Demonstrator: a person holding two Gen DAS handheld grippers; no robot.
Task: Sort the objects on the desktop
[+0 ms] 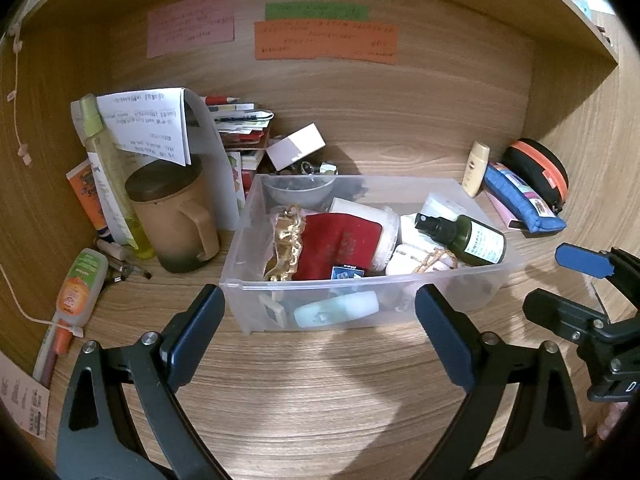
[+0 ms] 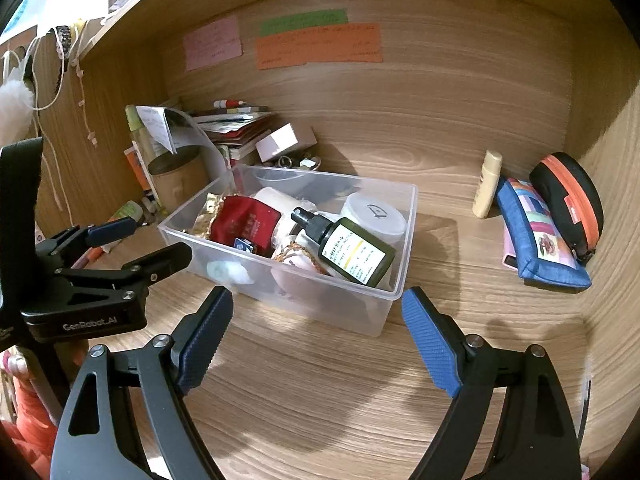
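A wood-grain counter [image 1: 320, 380] sits in an alcove with matching wooden walls; pink, green and orange paper notes [image 1: 326, 42] are stuck to the back wall. Near the middle stands a clear plastic bin [image 1: 360, 300] holding a dark green spray bottle [image 2: 348, 246], a red pouch [image 1: 340, 246], a gold ribbon and white jars. Left of the bin are a brown lidded mug [image 1: 176, 216], a tall yellow bottle and a stack of papers. To the right, against the side wall, lie a blue zip pouch [image 2: 540, 236], a black case with an orange zipper [image 2: 572, 204] and a small cream bottle [image 2: 487, 184] standing upright. The left gripper [image 1: 320, 334] hovers just before the bin's near wall, its jaws wide and empty. The right gripper [image 2: 318, 336] faces the bin's near corner, jaws likewise wide apart with nothing between them.
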